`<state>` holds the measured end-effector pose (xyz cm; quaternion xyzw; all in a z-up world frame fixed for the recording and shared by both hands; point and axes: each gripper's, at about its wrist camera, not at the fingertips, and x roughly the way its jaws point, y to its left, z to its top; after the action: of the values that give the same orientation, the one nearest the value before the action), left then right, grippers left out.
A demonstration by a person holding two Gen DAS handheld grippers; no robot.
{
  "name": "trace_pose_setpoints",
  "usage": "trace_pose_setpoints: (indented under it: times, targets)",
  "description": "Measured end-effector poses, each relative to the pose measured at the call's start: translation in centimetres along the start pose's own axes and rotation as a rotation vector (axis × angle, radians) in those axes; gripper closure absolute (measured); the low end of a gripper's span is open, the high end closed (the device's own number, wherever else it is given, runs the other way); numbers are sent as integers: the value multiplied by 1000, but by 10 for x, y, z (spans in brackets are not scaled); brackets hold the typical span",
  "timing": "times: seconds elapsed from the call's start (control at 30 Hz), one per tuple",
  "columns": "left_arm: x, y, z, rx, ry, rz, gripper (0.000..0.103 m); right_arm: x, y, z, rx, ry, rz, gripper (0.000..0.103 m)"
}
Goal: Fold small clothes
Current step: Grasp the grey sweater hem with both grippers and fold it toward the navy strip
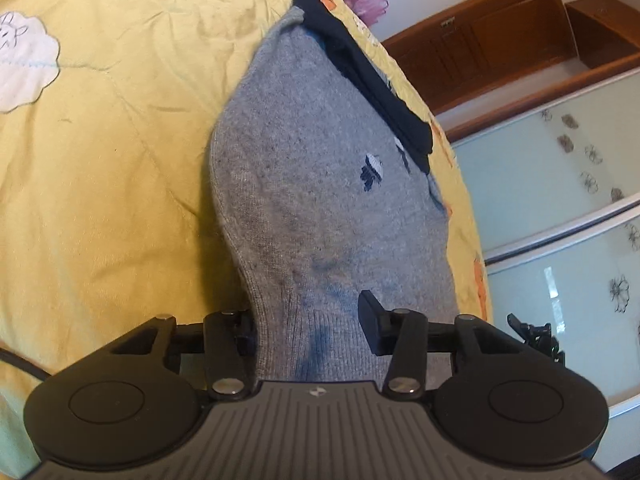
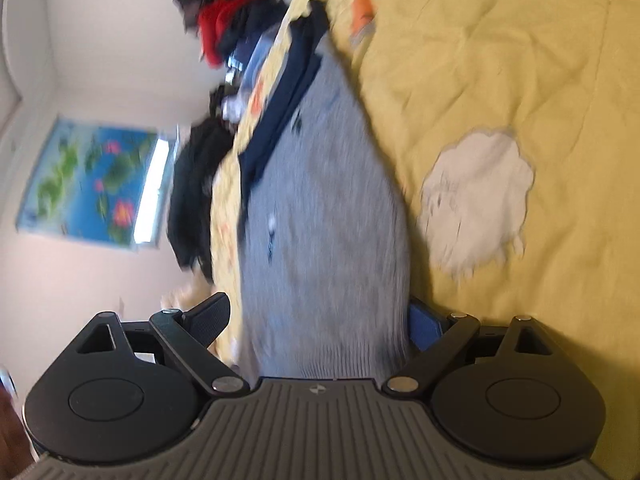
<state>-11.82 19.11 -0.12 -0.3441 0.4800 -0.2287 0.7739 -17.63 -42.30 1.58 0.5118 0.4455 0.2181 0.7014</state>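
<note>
A grey sock [image 1: 320, 184] with a small dark logo lies stretched over the yellow quilt [image 1: 120, 160]. A dark navy sock [image 1: 360, 76] lies along its far edge. My left gripper [image 1: 308, 328] is shut on the ribbed cuff end of the grey sock. In the right wrist view the same grey sock [image 2: 320, 220] runs away from my right gripper [image 2: 316, 324], whose fingers [image 2: 208, 320] stand apart on either side of the sock's ribbed end. The navy sock [image 2: 288, 92] lies along its left edge. This view is blurred.
The quilt [image 2: 500, 60] carries a white cloud patch [image 2: 476, 196]. A pile of dark and red clothes [image 2: 228, 12] lies at the bed's far end. A wooden cabinet [image 1: 492, 40] and glass wardrobe doors [image 1: 560, 200] stand beyond the bed edge.
</note>
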Motion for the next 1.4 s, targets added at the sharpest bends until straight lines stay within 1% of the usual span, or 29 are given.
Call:
trace_pose_setpoints:
  times: [0.07, 0.13, 0.17, 0.2, 0.23, 0.27, 0.3, 0.33, 0.37, 0.43, 0.5, 0.6, 0.7, 0.77, 0.83, 0.9, 1.0, 1.07, 1.13, 1.23, 1.33, 1.4]
  targets:
    - [-2, -1, -2, 19, 7, 12, 60, 9, 8, -3, -63, 67, -34, 12]
    - [-4, 3, -5, 23, 18, 19, 70, 21, 16, -12, -131, 150, -60, 16]
    - [-4, 5, -6, 23, 24, 21, 74, 25, 17, -17, -149, 186, -69, 18]
    - [-4, 6, -7, 23, 28, 25, 81, 27, 18, -23, -165, 205, -77, 24]
    - [-4, 8, -8, 22, 34, 31, 87, 28, 18, -26, -172, 209, -92, 33]
    - [-3, 8, -9, 23, 37, 35, 88, 28, 17, -29, -178, 204, -121, 42]
    - [-4, 8, -9, 27, 36, 41, 89, 29, 16, -30, -184, 203, -156, 67]
    - [-4, 5, -8, 40, 35, 49, 92, 31, 13, -31, -186, 202, -191, 89]
    - [-4, 2, -7, 59, 31, 61, 94, 30, 10, -31, -175, 191, -187, 91]
    - [-6, -6, -6, 102, 17, 77, 97, 28, 10, -33, -177, 167, -182, 90]
    - [-10, -16, -3, 139, -1, 68, 97, 27, 17, -34, -208, 154, -173, 89]
    - [-16, -31, 10, 169, -45, 31, 97, 22, 29, -30, -236, 127, -108, 89]
    - [-17, -46, 32, 195, -106, -22, 97, 20, 50, -10, -272, 75, -32, 89]
    - [-13, -57, 53, 217, -151, -57, 97, 21, 66, 10, -310, 25, 9, 89]
    - [-5, -71, 81, 251, -198, -77, 97, 26, 81, 41, -330, -33, 54, 89]
    - [8, -85, 115, 283, -254, -91, 97, 34, 93, 78, -348, -101, 91, 89]
    - [31, -100, 173, 304, -332, -125, 97, 54, 99, 144, -318, -180, 140, 89]
    - [52, -108, 210, 319, -365, -117, 97, 76, 101, 188, -297, -220, 134, 89]
    - [80, -112, 246, 323, -369, -83, 97, 101, 101, 229, -276, -242, 110, 89]
    - [118, -114, 285, 343, -384, -23, 97, 137, 97, 281, -253, -268, 42, 89]
    - [147, -104, 312, 300, -379, 43, 97, 169, 84, 312, -209, -270, -31, 89]
    - [160, -96, 325, 272, -368, 59, 97, 184, 71, 324, -179, -260, -68, 89]
